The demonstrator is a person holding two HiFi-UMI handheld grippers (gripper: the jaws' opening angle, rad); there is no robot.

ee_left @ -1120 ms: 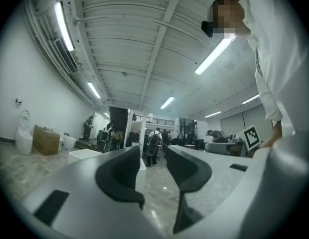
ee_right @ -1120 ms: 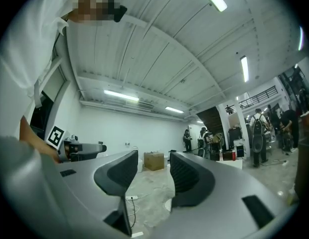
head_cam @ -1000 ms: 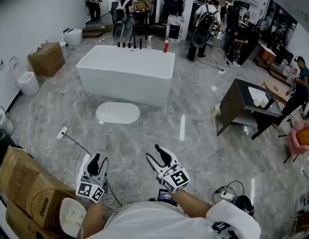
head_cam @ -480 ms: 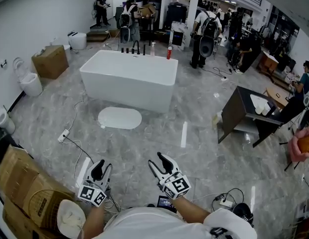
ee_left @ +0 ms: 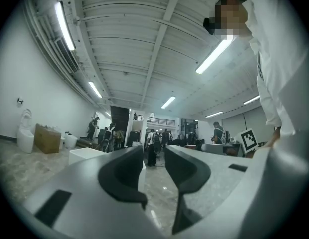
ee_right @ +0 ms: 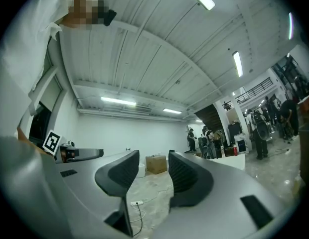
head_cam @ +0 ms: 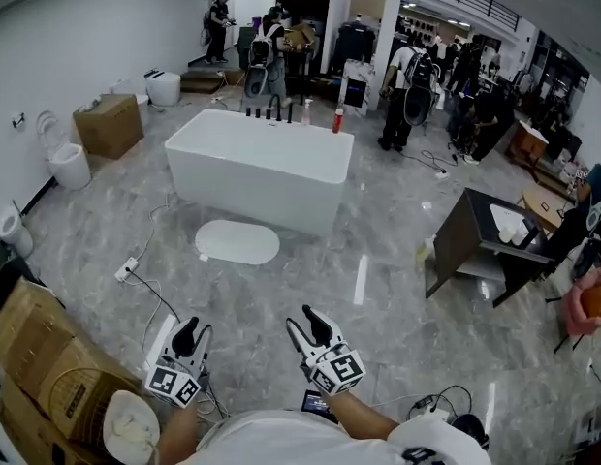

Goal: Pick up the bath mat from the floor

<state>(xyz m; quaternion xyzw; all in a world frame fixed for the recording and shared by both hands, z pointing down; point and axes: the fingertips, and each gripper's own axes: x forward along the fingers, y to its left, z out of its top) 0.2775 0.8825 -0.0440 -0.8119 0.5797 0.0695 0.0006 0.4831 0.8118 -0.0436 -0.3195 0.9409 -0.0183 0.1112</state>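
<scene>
The bath mat [head_cam: 237,242], a white oval, lies flat on the grey marble floor in front of the white bathtub [head_cam: 257,168]. Both grippers are held low near my body, well short of the mat. My left gripper [head_cam: 192,329] [ee_left: 154,156] is open; its jaws have just been closing a little with nothing between them. My right gripper [head_cam: 303,320] [ee_right: 154,158] is open too, its jaws also narrowing on nothing. Both point roughly level across the room, and neither gripper view shows the mat.
Cardboard boxes [head_cam: 29,347] stand at my near left. A power strip [head_cam: 124,269] and its cable lie left of the mat. A dark cabinet [head_cam: 475,240] stands at the right, and a toilet [head_cam: 66,163] by the left wall. People [head_cam: 407,85] stand beyond the tub.
The head view has shifted, so the tub and mat sit a little lower in the picture. Both grippers stay low in front of me, with slightly narrower jaws.
</scene>
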